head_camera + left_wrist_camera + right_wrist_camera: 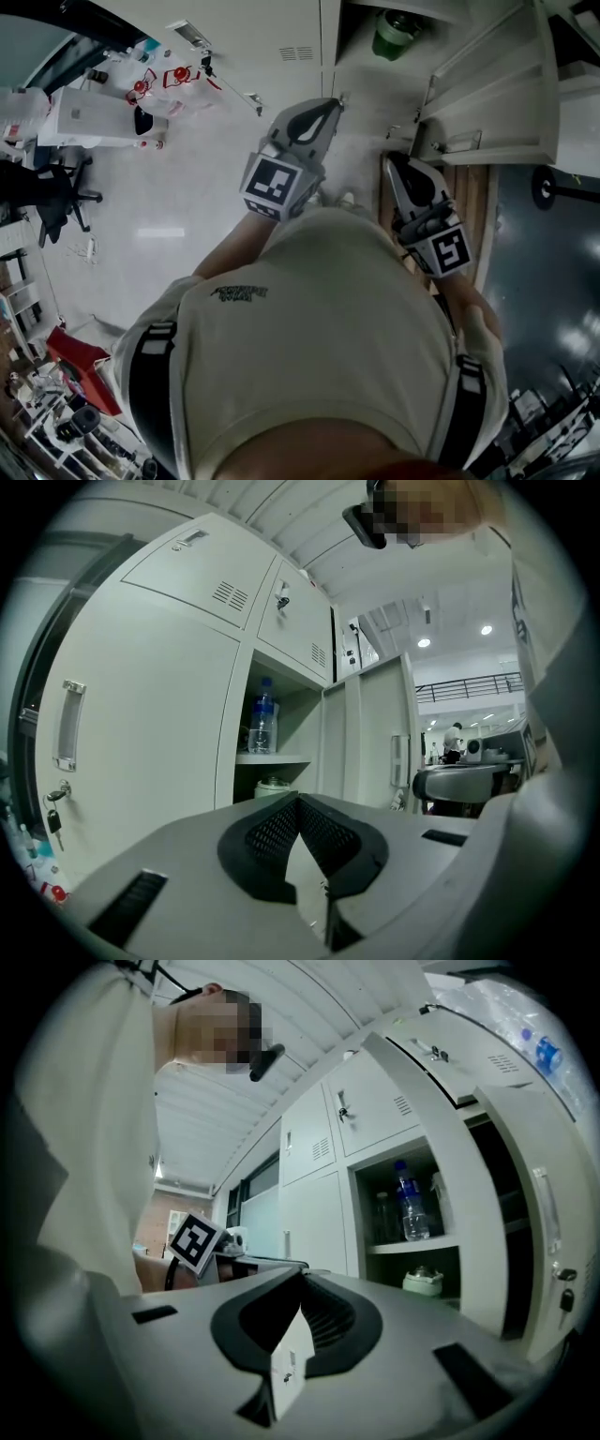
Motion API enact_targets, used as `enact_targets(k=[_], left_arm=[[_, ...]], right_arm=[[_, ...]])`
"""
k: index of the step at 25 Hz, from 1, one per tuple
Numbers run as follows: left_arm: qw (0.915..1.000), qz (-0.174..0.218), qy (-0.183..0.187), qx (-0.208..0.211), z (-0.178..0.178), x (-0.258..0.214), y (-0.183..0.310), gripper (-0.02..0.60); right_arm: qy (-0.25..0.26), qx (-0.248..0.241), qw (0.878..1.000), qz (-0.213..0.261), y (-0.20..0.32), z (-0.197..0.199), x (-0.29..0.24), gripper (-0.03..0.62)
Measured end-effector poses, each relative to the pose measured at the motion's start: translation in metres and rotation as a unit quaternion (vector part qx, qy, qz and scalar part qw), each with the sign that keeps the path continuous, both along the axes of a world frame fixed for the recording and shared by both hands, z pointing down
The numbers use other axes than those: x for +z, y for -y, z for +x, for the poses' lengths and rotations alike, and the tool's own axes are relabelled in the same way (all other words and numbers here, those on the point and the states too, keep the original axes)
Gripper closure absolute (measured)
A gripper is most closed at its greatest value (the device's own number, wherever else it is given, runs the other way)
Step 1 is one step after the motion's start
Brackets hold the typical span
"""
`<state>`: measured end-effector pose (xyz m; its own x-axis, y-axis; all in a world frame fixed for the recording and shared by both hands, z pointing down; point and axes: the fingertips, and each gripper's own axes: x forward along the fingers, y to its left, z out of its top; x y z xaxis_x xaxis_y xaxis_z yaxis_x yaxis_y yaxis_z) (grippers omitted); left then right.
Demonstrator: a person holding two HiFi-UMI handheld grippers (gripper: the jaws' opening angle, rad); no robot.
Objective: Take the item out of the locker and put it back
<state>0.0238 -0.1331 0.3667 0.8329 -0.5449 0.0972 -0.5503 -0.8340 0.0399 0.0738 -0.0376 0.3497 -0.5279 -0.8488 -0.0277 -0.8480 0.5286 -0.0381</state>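
The locker compartment stands open. A clear water bottle stands on its shelf, with a pale lidded pot on the level below. Both show in the right gripper view too: the bottle and the pot. From above, a green item sits inside the open locker. My left gripper is shut and empty, held short of the locker. My right gripper is shut at the tips, also clear of the shelves. A small white tag shows in the gap behind its tips.
The open locker door with its handle stands at the right. Closed locker doors with handles and keys flank the opening. The person's torso fills the lower head view. Chairs and equipment stand on the floor at left.
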Motion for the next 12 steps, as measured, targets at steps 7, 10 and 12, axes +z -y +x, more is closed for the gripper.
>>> enact_targets(k=[7, 10, 12], left_arm=[[0.9998, 0.004, -0.009, -0.018, -0.011, -0.007, -0.002, 0.569], [0.9994, 0.013, -0.018, -0.027, -0.015, -0.014, 0.0, 0.569], [0.999, 0.022, -0.023, -0.03, -0.015, -0.02, 0.002, 0.569]], right_arm=[[-0.011, 0.041, 0.999, 0.019, 0.024, 0.0, -0.013, 0.591], [-0.012, 0.071, 0.997, 0.021, 0.038, 0.009, -0.019, 0.591], [-0.021, 0.087, 0.996, 0.013, 0.047, 0.012, -0.02, 0.591]])
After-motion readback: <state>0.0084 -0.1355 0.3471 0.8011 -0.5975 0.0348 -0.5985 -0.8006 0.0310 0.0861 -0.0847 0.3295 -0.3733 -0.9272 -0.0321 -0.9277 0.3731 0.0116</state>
